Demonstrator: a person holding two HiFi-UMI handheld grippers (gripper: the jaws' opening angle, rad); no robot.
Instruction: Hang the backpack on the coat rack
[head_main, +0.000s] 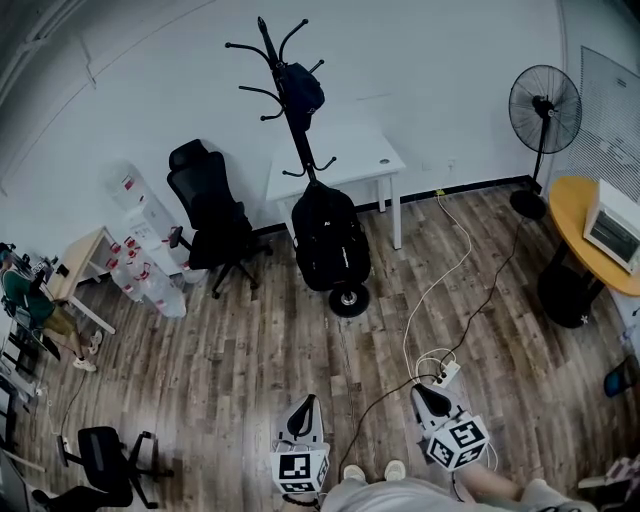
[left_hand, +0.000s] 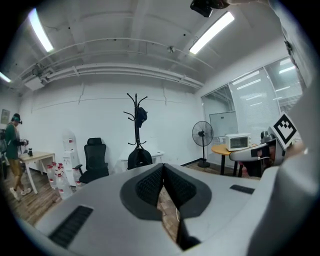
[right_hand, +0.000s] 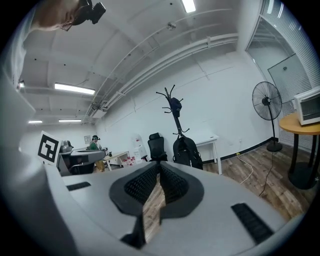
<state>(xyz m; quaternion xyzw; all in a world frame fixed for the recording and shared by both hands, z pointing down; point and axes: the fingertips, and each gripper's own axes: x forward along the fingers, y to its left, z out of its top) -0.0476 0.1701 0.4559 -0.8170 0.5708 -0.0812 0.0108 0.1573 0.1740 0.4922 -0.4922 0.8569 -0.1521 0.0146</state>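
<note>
The black backpack (head_main: 328, 240) hangs low on the black coat rack (head_main: 290, 110), just above the rack's round base; a small dark bag (head_main: 302, 88) hangs from an upper hook. Both grippers are held near the person's feet, far from the rack. My left gripper (head_main: 305, 402) is shut and holds nothing. My right gripper (head_main: 425, 392) has its tips together, also with nothing between them. In the left gripper view the backpack (left_hand: 139, 159) and rack (left_hand: 136, 120) stand straight beyond the left gripper (left_hand: 162, 166). In the right gripper view the backpack (right_hand: 186, 151) sits slightly right of the right gripper (right_hand: 159, 165).
A black office chair (head_main: 212, 205) stands left of the rack and a white table (head_main: 355, 160) behind it. A standing fan (head_main: 545, 100) and a round yellow table (head_main: 590, 230) are at the right. A power strip (head_main: 447, 375) with cables lies near my right gripper. Water bottles (head_main: 150, 270) sit at left.
</note>
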